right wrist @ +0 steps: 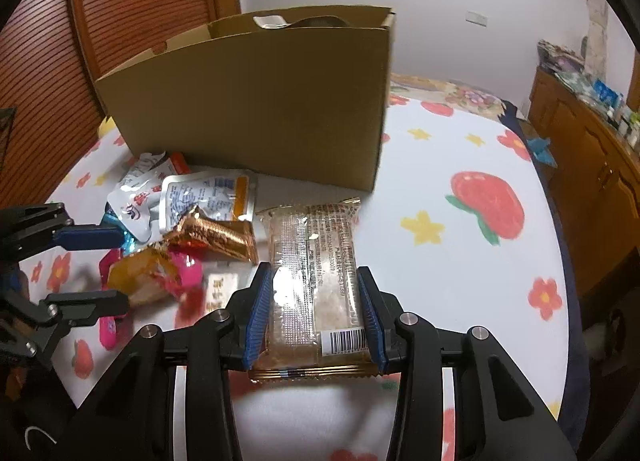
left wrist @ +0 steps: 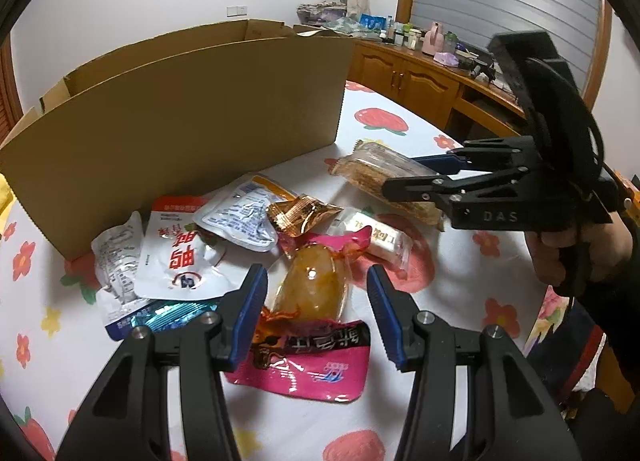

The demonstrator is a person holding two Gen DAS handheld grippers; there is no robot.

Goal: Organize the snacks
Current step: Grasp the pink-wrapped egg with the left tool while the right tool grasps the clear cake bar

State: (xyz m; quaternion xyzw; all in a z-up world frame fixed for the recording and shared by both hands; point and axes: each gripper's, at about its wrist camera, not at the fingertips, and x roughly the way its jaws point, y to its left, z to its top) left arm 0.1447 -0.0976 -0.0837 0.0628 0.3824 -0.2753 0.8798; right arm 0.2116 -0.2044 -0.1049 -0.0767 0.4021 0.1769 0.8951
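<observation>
The right gripper [right wrist: 316, 313] has its jaws clamped on a clear cracker packet [right wrist: 312, 261] lying on the bench [right wrist: 460, 281] before the cardboard box [right wrist: 256, 109]; the left gripper [left wrist: 318, 309] hangs parted above a pink-wrapped snack [left wrist: 316, 289], touching nothing

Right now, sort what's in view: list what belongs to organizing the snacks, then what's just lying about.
Job:
brown cardboard box
clear-wrapped cereal bar, held in right gripper
pink egg pouch, between the left gripper jaws
white foil pouches

Lying about:
bottles on wooden sideboard
</observation>
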